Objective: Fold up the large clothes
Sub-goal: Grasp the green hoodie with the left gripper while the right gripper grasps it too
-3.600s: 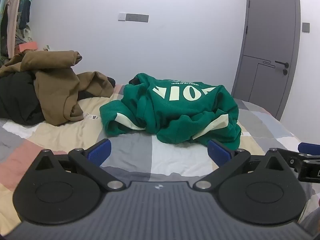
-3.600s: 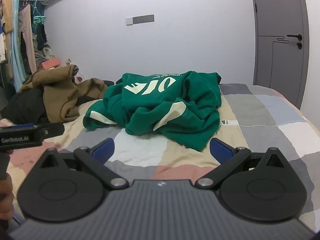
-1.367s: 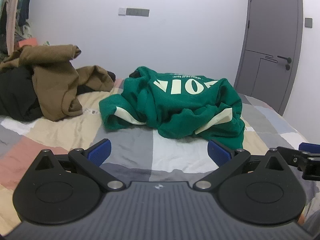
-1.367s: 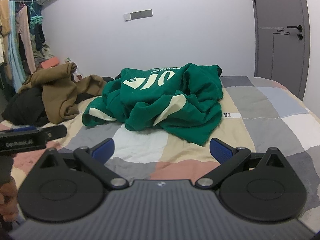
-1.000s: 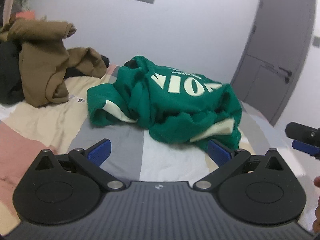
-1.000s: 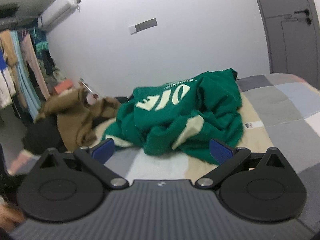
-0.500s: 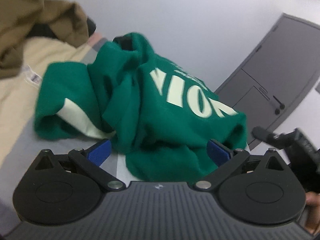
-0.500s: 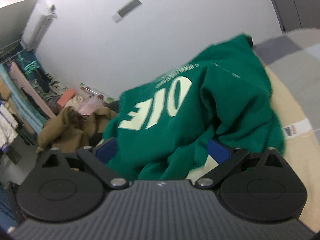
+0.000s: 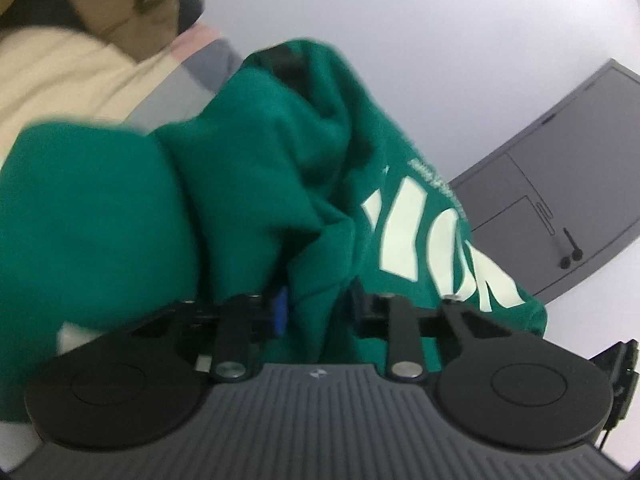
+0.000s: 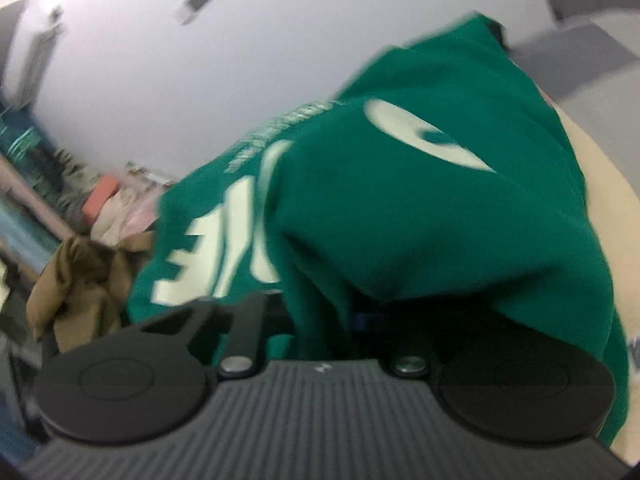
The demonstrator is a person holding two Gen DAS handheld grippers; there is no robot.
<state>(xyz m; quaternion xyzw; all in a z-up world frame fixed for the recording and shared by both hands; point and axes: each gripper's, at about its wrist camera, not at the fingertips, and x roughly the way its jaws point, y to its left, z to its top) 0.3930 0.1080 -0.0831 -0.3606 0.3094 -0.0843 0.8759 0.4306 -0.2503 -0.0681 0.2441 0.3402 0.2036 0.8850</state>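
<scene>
Both hand-held grippers closing on green sweatshirt (image 9: 248, 184) | earlier: open, apart

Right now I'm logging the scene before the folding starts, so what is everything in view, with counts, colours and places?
Green sweatshirt with pale lettering: one, crumpled on the bed, fabric between both grippers' jaws.
Patchwork bedcover: one, cream, grey and pink, under the clothes.
Brown garment: one, heaped beyond the sweatshirt.
Grey door: one, in the white wall.
Hanging clothes: several, blurred, far left.
Left gripper: black with blue pads, closing on green fabric.
Right gripper: black, closing on green fabric.
</scene>
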